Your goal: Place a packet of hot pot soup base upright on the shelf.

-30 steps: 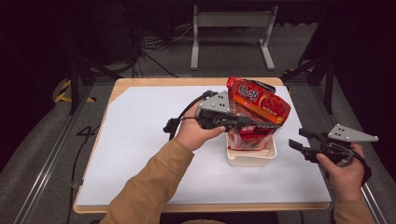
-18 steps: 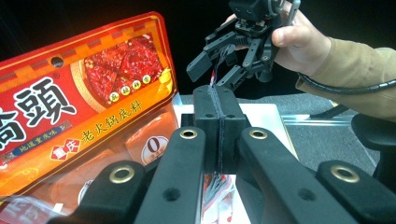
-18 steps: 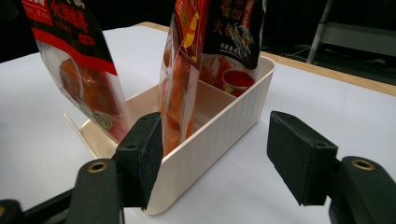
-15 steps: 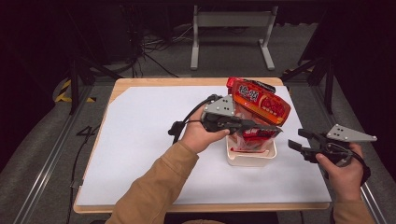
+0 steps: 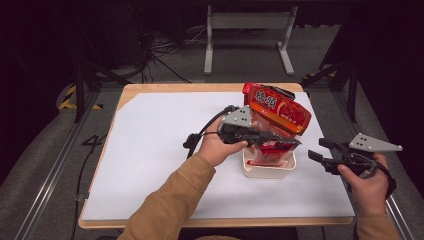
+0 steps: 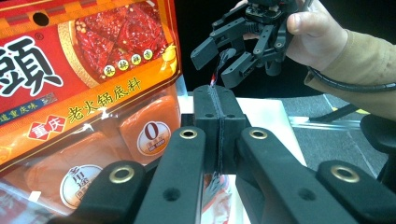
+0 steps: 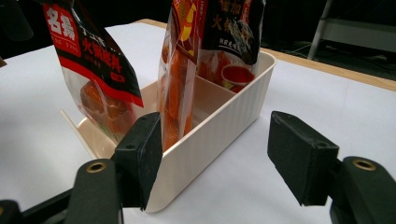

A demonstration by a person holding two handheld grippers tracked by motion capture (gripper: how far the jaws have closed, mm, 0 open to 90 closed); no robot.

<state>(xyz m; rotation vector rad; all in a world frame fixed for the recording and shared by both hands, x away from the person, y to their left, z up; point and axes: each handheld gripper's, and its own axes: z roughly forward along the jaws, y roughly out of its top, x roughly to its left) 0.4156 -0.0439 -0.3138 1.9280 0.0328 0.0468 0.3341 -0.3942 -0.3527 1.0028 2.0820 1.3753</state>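
Holding tight, the left gripper (image 5: 287, 142) has its jaws pressed together on the edge of a red food bag (image 5: 277, 110) (the one with big white letters). That bag stands tilted in the cream bin (image 5: 270, 170) near the middle of the white table (image 5: 150, 150), beside other bags. Off to the right, the right gripper (image 5: 317, 150) waits near the bin with its jaws apart, holding nothing.

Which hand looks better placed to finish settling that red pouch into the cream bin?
Left. The left gripper is shut on the red pouch edge, right above the cream bin. The right gripper waits open beside it, holding nothing.
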